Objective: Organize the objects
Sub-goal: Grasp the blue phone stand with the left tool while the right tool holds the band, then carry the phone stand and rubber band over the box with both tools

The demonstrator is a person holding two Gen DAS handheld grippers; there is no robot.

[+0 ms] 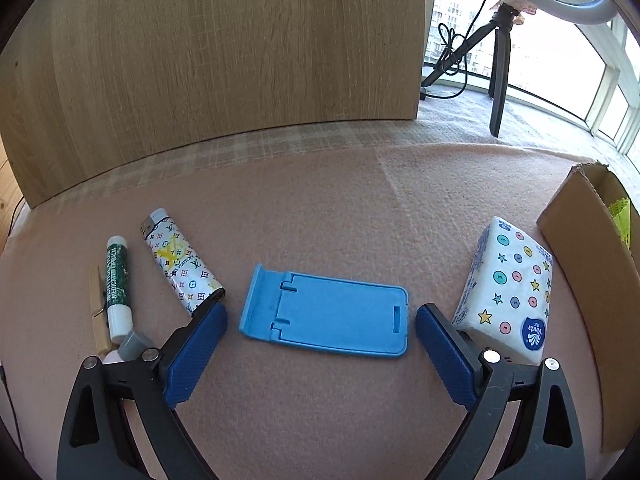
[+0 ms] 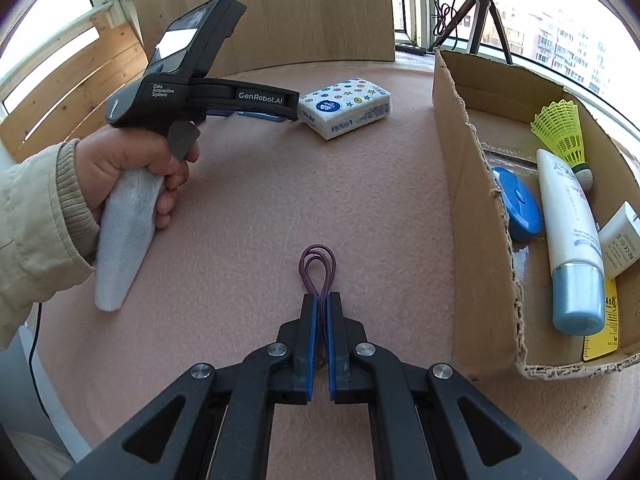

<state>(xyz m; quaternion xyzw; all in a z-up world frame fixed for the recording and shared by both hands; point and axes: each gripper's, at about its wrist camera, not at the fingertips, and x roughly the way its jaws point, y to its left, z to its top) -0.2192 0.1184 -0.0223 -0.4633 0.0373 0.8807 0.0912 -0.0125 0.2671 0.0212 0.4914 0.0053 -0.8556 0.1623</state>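
Observation:
My left gripper [image 1: 321, 322] is open, its jaws standing either side of a flat blue phone stand [image 1: 326, 312] on the pink felt. Left of it lie a patterned lighter [image 1: 182, 266], a green lip balm stick [image 1: 117, 282] and a wooden clothespin [image 1: 99, 312]. A tissue pack [image 1: 510, 290] lies to its right, also in the right wrist view [image 2: 346, 107]. My right gripper [image 2: 322, 300] is shut on a purple hair tie [image 2: 317, 266], low over the felt, left of the cardboard box [image 2: 476, 208].
The box holds a yellow shuttlecock [image 2: 564, 132], a white lotion tube [image 2: 572, 240], a blue round case [image 2: 518, 202], a white charger [image 2: 620, 236] and a yellow ruler [image 2: 606, 320]. A wooden panel [image 1: 224, 60] stands behind the table. A tripod [image 1: 496, 60] stands by the window.

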